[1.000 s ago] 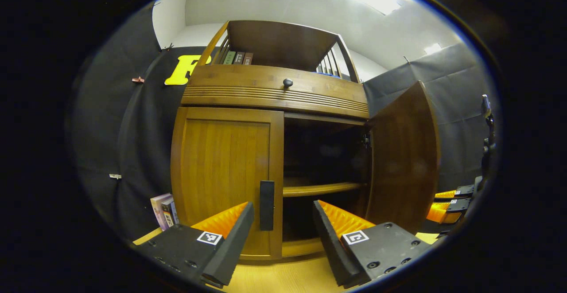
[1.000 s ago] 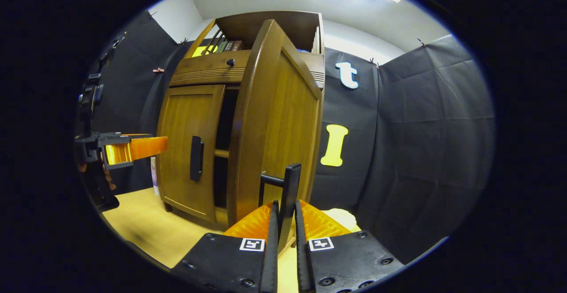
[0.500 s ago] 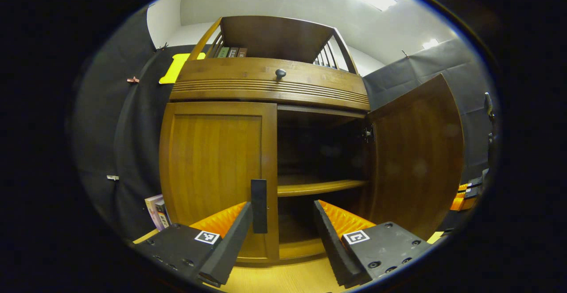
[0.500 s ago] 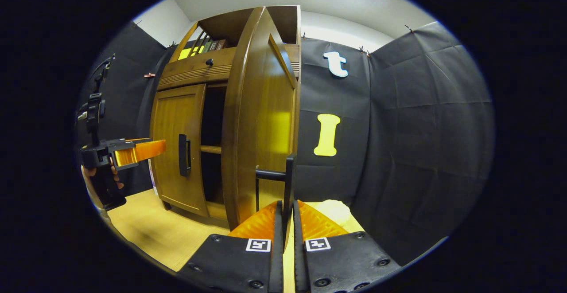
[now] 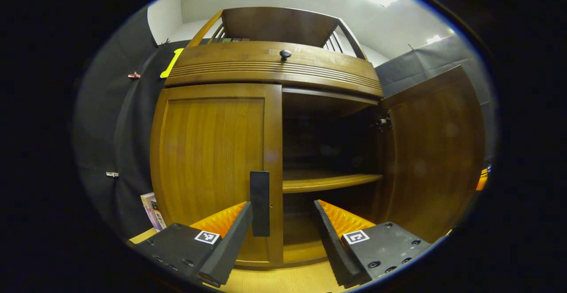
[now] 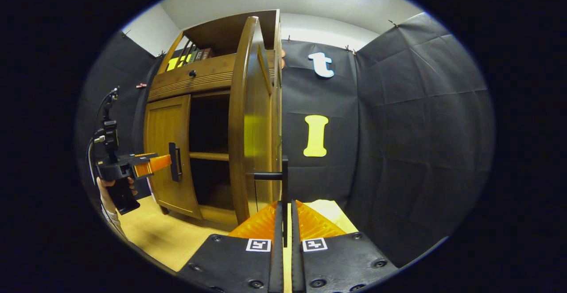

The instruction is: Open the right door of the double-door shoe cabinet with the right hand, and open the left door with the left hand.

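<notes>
Since earlier: right door (image 5: 432, 151) swung wider, your right claw (image 6: 283, 222) clamping its handle (image 6: 283, 182). Next: close your wide-open, empty left claw (image 5: 281, 231) on the left door handle (image 5: 260, 203).

Shoe cabinet (image 5: 270, 69): right door (image 5: 434, 151) swung wide open, left door (image 5: 212, 160) shut.
Left door's dark handle (image 5: 259, 203) stands upright just ahead of the left claw (image 5: 282, 217), nearer its left finger.
</notes>
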The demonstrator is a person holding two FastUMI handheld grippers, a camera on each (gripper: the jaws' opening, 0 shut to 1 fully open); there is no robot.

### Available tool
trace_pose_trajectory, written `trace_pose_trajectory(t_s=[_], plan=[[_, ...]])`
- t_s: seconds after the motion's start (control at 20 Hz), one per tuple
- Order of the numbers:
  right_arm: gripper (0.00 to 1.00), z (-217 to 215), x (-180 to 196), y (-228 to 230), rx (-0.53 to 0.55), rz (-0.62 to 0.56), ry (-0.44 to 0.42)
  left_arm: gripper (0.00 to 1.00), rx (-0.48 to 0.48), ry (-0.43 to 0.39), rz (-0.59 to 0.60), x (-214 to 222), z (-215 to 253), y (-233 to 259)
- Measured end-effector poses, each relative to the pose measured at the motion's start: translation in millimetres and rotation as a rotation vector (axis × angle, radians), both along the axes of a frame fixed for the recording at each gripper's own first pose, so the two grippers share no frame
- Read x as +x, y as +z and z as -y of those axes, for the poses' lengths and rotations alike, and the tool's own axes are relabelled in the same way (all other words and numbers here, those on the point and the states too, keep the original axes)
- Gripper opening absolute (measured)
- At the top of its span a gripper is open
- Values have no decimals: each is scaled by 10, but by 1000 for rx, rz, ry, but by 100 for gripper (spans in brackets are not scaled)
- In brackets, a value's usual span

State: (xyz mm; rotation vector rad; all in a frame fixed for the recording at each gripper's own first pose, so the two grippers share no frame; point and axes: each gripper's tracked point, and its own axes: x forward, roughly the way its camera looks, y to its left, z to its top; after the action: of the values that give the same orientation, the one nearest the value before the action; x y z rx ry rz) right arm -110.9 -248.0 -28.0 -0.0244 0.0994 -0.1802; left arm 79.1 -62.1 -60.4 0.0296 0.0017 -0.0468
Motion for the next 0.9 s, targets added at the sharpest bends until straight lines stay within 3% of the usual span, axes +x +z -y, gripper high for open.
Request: trace_pose_trajectory(t_s=[0.15,0.2,0.3,0.5,0.6,0.85,0.9], plan=[[11,153,-100,73,-38,28,-54,86,-9,9,22,155,-77,-32],[11,167,-152,123,-44,42,-57,82,-16,7,26,202,-95,-31],[12,52,-213,172,-12,60,-20,82,-4,21,28,303,-165,-54],[7,2,-292,256,-49,87,-14,86,44,68,30,470,-294,-106],[27,36,-355,301,-67,104,-18,85,51,82,32,548,-341,-134],[94,-175,-457,265,-16,92,64,80,74,106,27,748,-388,-248],[96,-158,-460,261,-31,88,60,78,64,111,35,767,-396,-246]])
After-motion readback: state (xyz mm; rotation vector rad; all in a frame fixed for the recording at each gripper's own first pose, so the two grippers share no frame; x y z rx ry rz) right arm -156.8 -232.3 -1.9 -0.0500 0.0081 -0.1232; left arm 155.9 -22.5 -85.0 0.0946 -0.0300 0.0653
